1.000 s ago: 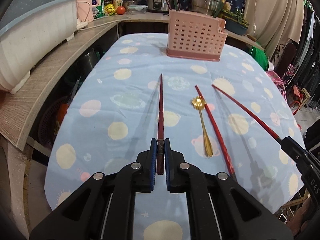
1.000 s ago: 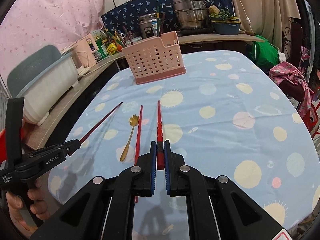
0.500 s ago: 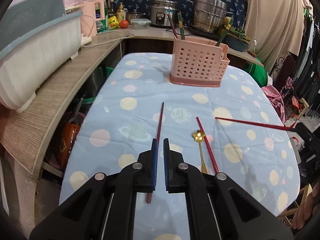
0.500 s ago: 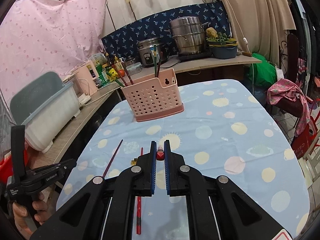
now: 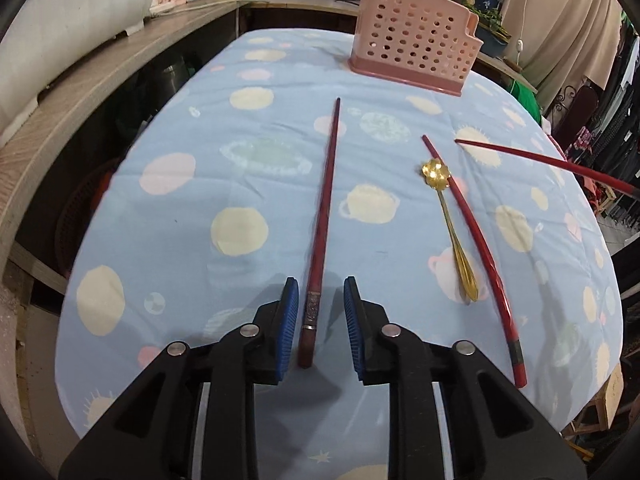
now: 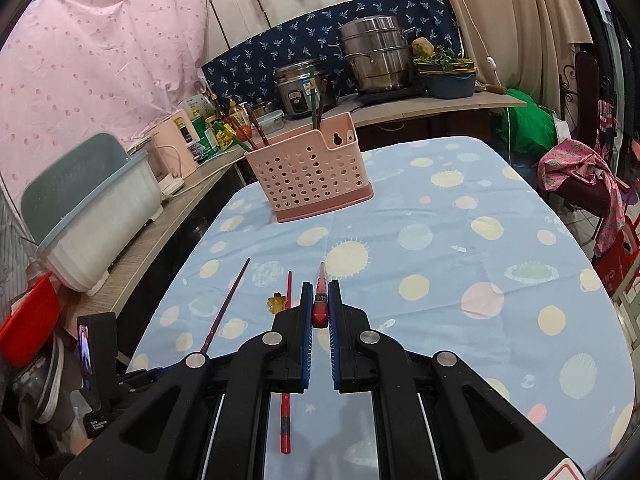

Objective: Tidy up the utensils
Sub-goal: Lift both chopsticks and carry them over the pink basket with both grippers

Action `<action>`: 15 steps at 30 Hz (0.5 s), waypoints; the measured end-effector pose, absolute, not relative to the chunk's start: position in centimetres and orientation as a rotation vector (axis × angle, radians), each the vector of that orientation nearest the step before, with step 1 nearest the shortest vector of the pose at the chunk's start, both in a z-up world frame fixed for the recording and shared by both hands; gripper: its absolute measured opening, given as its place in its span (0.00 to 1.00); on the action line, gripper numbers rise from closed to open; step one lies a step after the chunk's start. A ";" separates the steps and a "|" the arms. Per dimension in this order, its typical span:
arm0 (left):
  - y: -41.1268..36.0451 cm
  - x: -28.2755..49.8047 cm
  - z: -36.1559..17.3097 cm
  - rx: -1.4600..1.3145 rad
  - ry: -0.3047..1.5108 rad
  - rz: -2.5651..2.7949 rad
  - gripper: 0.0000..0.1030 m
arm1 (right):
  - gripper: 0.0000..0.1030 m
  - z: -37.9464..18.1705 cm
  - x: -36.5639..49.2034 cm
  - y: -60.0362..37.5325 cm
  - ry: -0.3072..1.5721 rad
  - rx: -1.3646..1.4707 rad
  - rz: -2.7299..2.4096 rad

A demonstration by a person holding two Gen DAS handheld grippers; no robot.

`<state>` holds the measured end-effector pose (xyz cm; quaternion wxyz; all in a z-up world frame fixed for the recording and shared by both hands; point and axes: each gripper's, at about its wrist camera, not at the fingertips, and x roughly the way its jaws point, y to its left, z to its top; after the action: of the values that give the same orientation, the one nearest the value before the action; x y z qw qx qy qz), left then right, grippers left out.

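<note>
Dark red chopstick (image 5: 325, 216) lies flat on the counter (image 5: 192, 216), long axis running away from the camera, thin tip toward the pink holder (image 5: 416, 46), banded butt end between the left gripper (image 5: 321, 312) fingers, which stand wide and clear of it. Right gripper (image 6: 320, 308) fingers narrow, clamped on a bright red chopstick (image 6: 321, 298), tip pointing forward toward the holder. Another red chopstick (image 5: 472, 236) lies beside a gold spoon (image 5: 452, 232), bowl toward the holder. Holder: perforated, several chopsticks (image 6: 320, 98) standing upright inside.
</note>
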<state>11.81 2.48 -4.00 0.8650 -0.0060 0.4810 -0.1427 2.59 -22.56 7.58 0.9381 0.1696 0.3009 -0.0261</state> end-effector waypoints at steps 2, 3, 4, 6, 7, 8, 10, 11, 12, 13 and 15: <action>2.3 11.7 -4.0 0.006 0.996 -0.295 0.19 | 0.07 7.5 2.6 -22.6 0.616 0.348 -0.055; 2.3 11.6 -4.0 0.011 0.993 -0.293 0.15 | 0.07 7.4 2.6 -22.5 0.618 0.349 -0.056; 2.2 11.6 -4.1 0.015 0.993 -0.291 0.09 | 0.07 7.3 2.5 -22.5 0.619 0.349 -0.057; 2.3 11.6 -4.1 0.012 0.997 -0.300 0.07 | 0.07 7.3 2.5 -22.4 0.621 0.350 -0.059; 2.3 11.5 -4.1 0.009 1.000 -0.303 0.07 | 0.07 7.3 2.5 -22.4 0.622 0.351 -0.059; 2.3 11.5 -4.0 0.010 1.001 -0.305 0.07 | 0.07 7.3 2.5 -22.4 0.621 0.349 -0.061; 2.3 11.3 -3.7 0.013 0.999 -0.297 0.07 | 0.07 7.3 2.5 -22.4 0.619 0.349 -0.060; 2.4 11.2 -3.5 0.011 0.997 -0.295 0.07 | 0.07 7.3 2.5 -22.4 0.617 0.349 -0.060; 2.5 11.1 -3.2 0.008 0.995 -0.296 0.07 | 0.07 7.4 2.5 -22.4 0.614 0.348 -0.061; 2.6 11.1 -2.8 0.003 0.993 -0.298 0.07 | 0.07 7.5 2.5 -22.4 0.612 0.347 -0.062; 2.8 11.1 -1.8 -0.008 0.984 -0.299 0.07 | 0.07 7.7 2.5 -22.4 0.606 0.346 -0.063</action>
<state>11.15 2.79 -1.83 0.8707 -0.0037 0.4705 -0.1431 2.54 -22.42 7.66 0.9393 0.1696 0.2968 -0.0306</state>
